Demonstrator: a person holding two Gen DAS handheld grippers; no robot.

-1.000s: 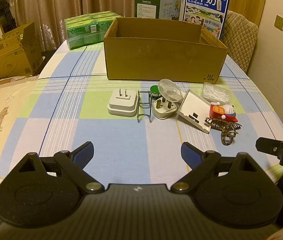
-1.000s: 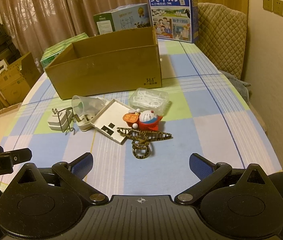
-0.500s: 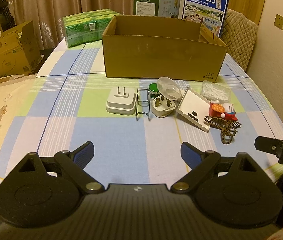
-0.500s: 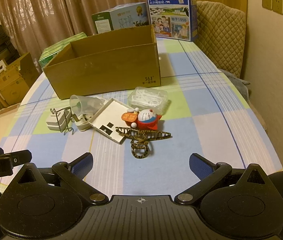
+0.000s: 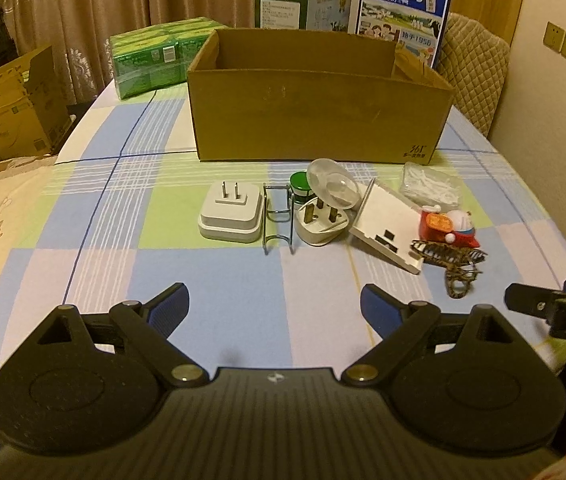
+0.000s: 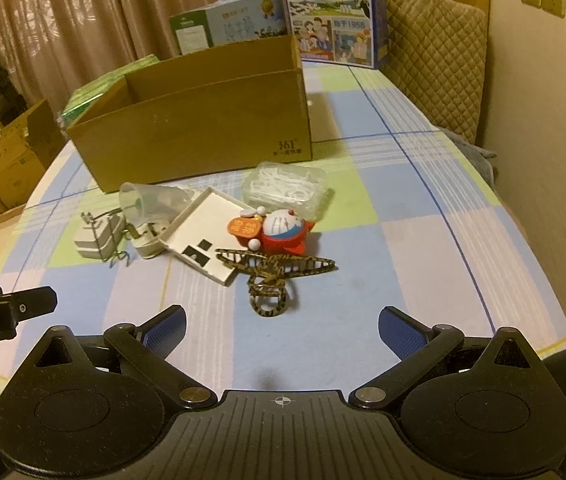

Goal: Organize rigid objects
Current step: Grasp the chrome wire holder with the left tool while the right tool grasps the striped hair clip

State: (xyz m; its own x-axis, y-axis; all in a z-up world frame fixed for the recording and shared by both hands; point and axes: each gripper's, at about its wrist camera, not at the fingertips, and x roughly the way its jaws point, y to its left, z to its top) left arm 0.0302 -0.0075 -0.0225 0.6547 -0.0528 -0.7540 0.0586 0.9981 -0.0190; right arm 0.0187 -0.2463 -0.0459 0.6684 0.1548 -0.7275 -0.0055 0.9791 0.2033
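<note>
Jaws of the left gripper (image 5: 274,304) and right gripper (image 6: 281,327) gape wide, empty. The white charger (image 5: 231,216) looks light, stiff, slick; I'd pinch its flat sides.

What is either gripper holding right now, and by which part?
Nothing is held. The left gripper and the right gripper are both open over bare tablecloth, short of the hair claw clip and the other items.
</note>
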